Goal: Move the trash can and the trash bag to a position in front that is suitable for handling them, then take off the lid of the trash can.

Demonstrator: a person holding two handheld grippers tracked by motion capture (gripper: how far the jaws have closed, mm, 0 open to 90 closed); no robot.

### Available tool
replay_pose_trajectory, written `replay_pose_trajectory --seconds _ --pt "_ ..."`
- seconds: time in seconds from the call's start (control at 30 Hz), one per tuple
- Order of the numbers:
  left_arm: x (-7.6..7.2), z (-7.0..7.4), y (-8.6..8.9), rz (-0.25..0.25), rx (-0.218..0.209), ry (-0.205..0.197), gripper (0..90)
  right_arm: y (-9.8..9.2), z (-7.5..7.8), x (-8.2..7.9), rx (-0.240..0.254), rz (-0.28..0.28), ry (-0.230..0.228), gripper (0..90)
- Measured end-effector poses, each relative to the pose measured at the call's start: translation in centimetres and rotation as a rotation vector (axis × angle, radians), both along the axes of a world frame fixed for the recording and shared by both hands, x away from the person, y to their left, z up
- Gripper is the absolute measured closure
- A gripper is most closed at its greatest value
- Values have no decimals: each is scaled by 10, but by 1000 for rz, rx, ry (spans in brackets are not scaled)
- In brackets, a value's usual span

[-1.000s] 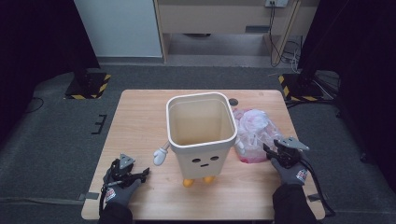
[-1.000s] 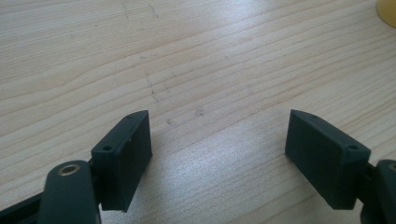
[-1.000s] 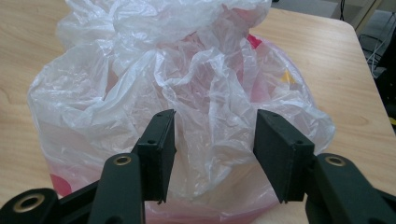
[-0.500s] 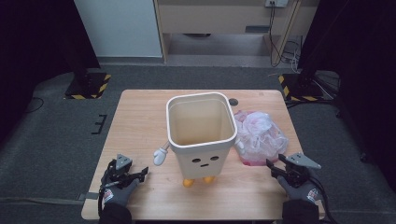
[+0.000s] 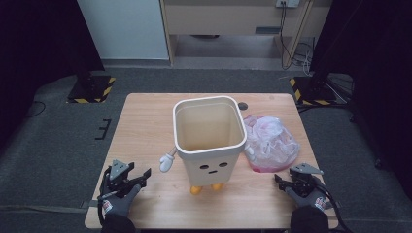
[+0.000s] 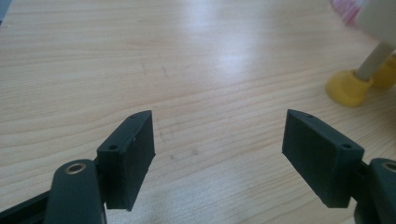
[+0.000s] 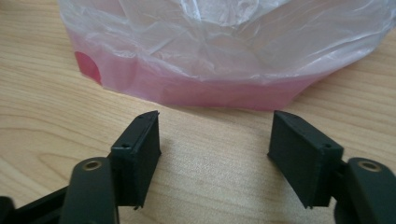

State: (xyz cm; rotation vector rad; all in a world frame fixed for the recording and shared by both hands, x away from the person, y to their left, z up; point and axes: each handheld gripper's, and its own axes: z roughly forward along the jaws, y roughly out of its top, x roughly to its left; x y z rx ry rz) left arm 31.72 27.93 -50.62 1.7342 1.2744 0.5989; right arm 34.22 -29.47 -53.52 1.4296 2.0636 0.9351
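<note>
The right gripper (image 7: 215,140) rests low over the pale, fine-grained wooden table (image 5: 145,126), its two blocky matte-black jaws set wide apart with bare wood between them; they have just been opening. Just ahead of the jaw tips, not touching them, lies the plastic bag (image 7: 224,51): thin, crinkled, translucent film, cloudy white above and pink along its flattened bottom edge. In the high view the bag (image 5: 272,143) sits as a rumpled mound beyond this gripper (image 5: 286,180), beside the bin.

The left gripper (image 6: 219,149) also stands wide and holds nothing, its flat rectangular pads hovering over the wood. Ahead and to its right are the rounded yellow feet (image 6: 348,86) of the bin (image 5: 209,141), a smooth cream plastic tub, square with rounded corners and tapering downward, with a small face and a white glove-shaped arm (image 5: 167,160).
</note>
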Motion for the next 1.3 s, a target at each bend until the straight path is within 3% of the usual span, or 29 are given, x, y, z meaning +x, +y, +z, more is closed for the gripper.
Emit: replay_pose_trajectory --seconds 0.17,0.37,0.6,0.73,0.8,0.83,0.87,1.0,1.03,1.07,1.1,1.3 --pt "-6 10 5 20 -43 -41 248 0 0 1 -1 -9 3 261" --pt "-11 32 6 24 -63 -113 248 2 -2 4 -19 12 42 51" --pt "-13 49 4 7 -74 -149 246 4 -2 5 -23 20 51 30" --pt "-13 72 2 -20 -112 -191 242 4 -2 5 -21 18 51 29" --pt "-13 78 2 -26 -111 -201 242 4 -2 5 -20 17 50 29" --pt "-14 89 1 -29 -132 -226 241 4 -2 5 -22 15 49 29" --pt "-14 89 1 -29 -132 -226 242 4 -2 5 -22 15 49 29" --pt "-14 118 0 -42 -163 -282 236 5 -2 5 -18 10 55 21" --pt "-14 118 0 -42 -163 -282 236 5 -2 5 -18 10 55 21" --pt "-12 129 -2 -47 -165 -300 236 5 -2 6 -21 11 55 19" --pt "-12 129 -2 -47 -165 -300 236 5 -2 6 -21 11 55 19" --pt "-6 168 -16 -79 -186 -372 234 5 -2 6 -21 11 55 19"
